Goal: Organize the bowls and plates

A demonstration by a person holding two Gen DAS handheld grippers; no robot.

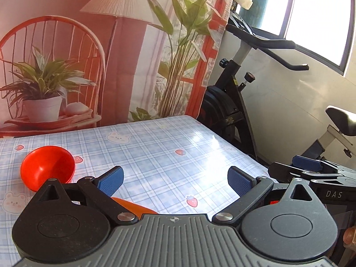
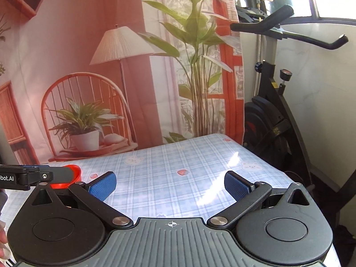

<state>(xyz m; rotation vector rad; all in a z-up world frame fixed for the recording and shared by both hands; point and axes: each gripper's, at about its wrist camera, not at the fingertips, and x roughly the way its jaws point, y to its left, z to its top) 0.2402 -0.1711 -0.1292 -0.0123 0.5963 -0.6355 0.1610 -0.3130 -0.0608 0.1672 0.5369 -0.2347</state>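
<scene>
Hovering above the table [image 1: 155,146], the left gripper [image 1: 175,181] has its blue-padded fingers [image 1: 111,181] spread wide with nothing between them. Just below its left finger linkage, an orange curved edge [image 1: 133,207] peeks out from under the gripper body; what it belongs to cannot be told. To the left, a red bowl [image 1: 47,166] rests on the checked tablecloth, tipped so that its opening faces up and toward the camera. At the right edge of that view the right gripper [image 1: 311,173] shows side-on.

From its own camera, the right gripper [image 2: 170,185] is likewise wide open and empty, over bare cloth printed with bears and strawberries. The left gripper [image 2: 26,176] reaches in from the left edge, and the red bowl [image 2: 73,173] shows partly behind it, near the table's left side. Behind the table hangs a printed backdrop [image 2: 100,66] with a lamp, chair and plants; an exercise bike [image 2: 273,115] stands to the right by the wall.
</scene>
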